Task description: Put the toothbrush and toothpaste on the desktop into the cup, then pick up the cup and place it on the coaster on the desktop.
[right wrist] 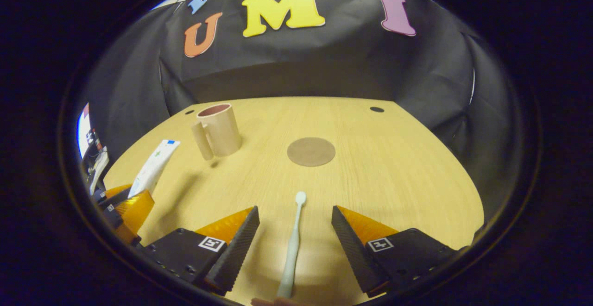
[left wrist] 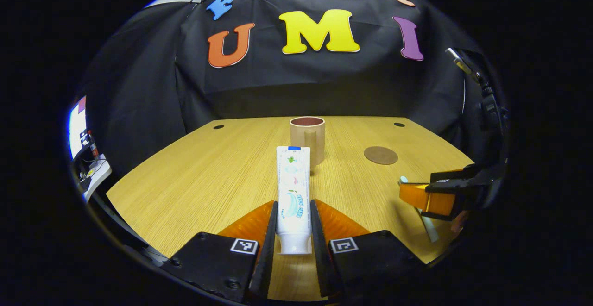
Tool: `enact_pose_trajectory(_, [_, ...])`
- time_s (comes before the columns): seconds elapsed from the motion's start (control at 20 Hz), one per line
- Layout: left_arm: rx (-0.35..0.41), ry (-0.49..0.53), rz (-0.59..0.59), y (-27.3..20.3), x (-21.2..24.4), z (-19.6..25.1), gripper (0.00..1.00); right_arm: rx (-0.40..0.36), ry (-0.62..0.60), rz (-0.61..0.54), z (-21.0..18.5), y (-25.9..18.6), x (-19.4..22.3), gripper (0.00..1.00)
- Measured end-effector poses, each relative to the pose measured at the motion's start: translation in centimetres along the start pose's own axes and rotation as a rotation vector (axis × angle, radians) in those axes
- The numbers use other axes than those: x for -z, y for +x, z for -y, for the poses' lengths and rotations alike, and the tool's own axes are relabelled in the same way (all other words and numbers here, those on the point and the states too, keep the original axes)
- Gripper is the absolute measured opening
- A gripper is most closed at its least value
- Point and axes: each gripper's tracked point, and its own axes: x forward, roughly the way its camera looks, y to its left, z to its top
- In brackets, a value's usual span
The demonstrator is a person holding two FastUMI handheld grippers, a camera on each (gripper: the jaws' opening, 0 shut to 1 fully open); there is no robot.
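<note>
toothbrush handle end cut off

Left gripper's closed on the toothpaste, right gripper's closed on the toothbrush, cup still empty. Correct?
Not quite: the right gripper is open. In the right gripper view its fingers stand well apart on either side of the toothbrush, which lies on the desk. The left gripper does clamp the toothpaste, and the cup looks empty.

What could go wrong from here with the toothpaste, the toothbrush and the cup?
1. The left gripper pinches the toothpaste near its cap end, so the long tube may swing or slip on the way to the cup.
2. The cup looks narrow; a tilted tube could knock it over.
3. The right gripper is open around the thin toothbrush, lying flat; closing may miss it.
</note>
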Motion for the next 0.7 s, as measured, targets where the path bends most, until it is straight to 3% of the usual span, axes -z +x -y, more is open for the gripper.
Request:
enact_pose_trajectory(0.2, [0.003, -0.013, -0.015, -0.1, 0.7, 0.1, 0.42, 0.028, -0.008, -0.088, 0.3, 0.9, 1.9, 0.96])
enact_pose_trajectory(0.45, [0.006, -0.01, -0.042, 0.1, 1.4, 0.5, 0.43, 0.035, -0.011, -0.043, 0.7, 1.6, 1.3, 0.99])
enact_pose_trajectory(0.7, [0.014, -0.014, -0.052, 0.4, 1.7, 0.8, 0.43, 0.01, -0.029, -0.051, 0.6, 1.4, 1.7, 0.94])
